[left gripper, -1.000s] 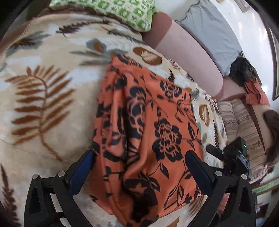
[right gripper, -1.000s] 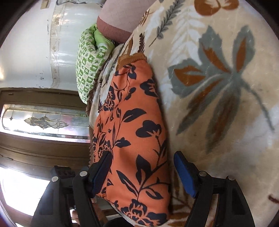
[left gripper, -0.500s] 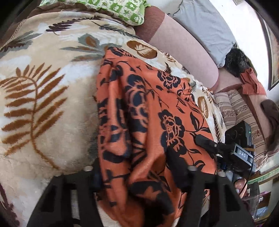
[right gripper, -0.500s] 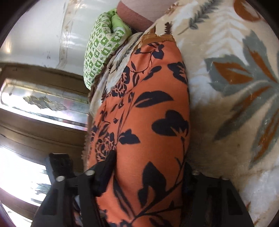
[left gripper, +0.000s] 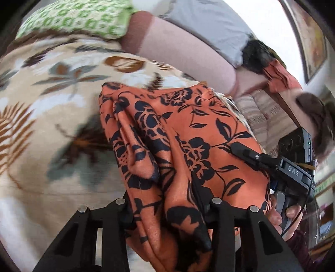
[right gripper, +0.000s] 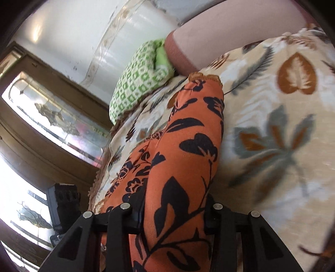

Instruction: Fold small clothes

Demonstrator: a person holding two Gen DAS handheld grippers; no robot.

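An orange garment with a black flower print (left gripper: pixel 188 134) lies on a cream leaf-patterned blanket (left gripper: pixel 52 104). My left gripper (left gripper: pixel 167 207) is shut on its near edge, and the cloth bunches in folds between the jaws. In the right wrist view the same orange garment (right gripper: pixel 188 146) stretches away toward its far hem, and my right gripper (right gripper: pixel 173 211) is shut on its near end. The right gripper also shows at the right of the left wrist view (left gripper: pixel 272 163), resting against the cloth's far corner. The fingertips are hidden under the cloth.
A green-and-white patterned cushion (left gripper: pixel 79 18) and a pink bolster (left gripper: pixel 184 52) lie at the blanket's far edge. A grey pillow (left gripper: pixel 209 27) and an orange cloth (left gripper: pixel 280 77) sit beyond. A glass-panelled wooden door (right gripper: pixel 41 125) stands past the bed's side.
Both grippers went from open around the garment's near edge to shut on it. The cloth has lifted and bunched, and its far end has drawn closer.
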